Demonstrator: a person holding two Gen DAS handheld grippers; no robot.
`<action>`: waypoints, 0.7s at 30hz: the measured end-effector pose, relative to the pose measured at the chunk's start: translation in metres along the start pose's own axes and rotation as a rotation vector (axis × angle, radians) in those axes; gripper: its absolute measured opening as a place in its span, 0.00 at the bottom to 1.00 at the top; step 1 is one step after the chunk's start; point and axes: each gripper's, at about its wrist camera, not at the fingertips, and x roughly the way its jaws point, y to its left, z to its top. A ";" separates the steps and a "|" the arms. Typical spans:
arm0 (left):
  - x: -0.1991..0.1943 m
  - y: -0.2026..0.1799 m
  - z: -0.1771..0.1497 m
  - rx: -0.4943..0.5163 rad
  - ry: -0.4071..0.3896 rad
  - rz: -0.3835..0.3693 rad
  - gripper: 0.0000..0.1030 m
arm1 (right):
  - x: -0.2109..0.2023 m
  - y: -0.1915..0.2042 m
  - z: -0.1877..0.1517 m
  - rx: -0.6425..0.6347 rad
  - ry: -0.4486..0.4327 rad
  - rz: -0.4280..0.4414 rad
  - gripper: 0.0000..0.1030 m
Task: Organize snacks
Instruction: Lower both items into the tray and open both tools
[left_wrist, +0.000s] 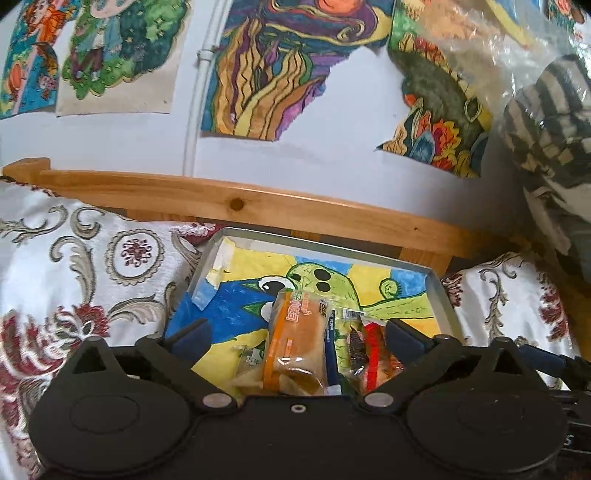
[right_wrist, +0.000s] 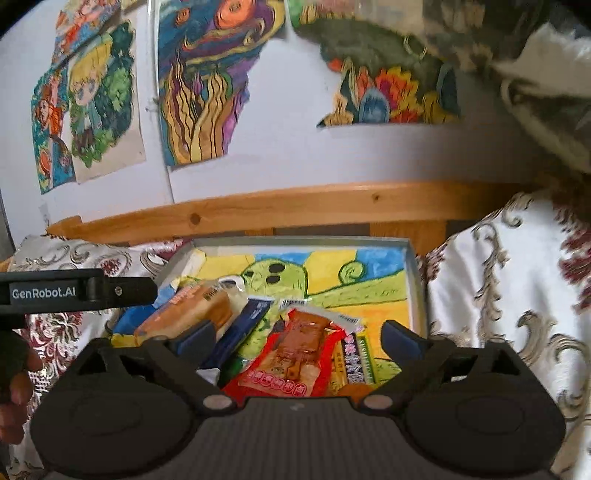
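"GenRobot.AI" stands on the left tool (right_wrist: 125, 291); snack wrappers' print seems unreadable.

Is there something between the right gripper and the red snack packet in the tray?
Nothing visible. The right gripper is open, and the red snack packet lies directly under its fingers in the tray, uncovered. A dark blue packet lies beside it.

I hold both grippers tilted slightly downward, left gripper (left_wrist: 295, 338) and right gripper (right_wrist: 297, 338) with jaws spread wide, gripping nothing.
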 end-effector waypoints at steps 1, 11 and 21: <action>-0.005 0.000 -0.001 -0.005 -0.006 0.002 0.99 | -0.007 0.000 0.000 0.000 -0.010 -0.003 1.00; -0.064 -0.004 -0.017 -0.008 -0.019 0.001 0.99 | -0.079 -0.003 -0.007 -0.013 -0.067 -0.024 1.00; -0.107 -0.006 -0.060 0.009 0.023 -0.001 0.99 | -0.145 0.007 -0.033 -0.075 -0.115 -0.041 1.00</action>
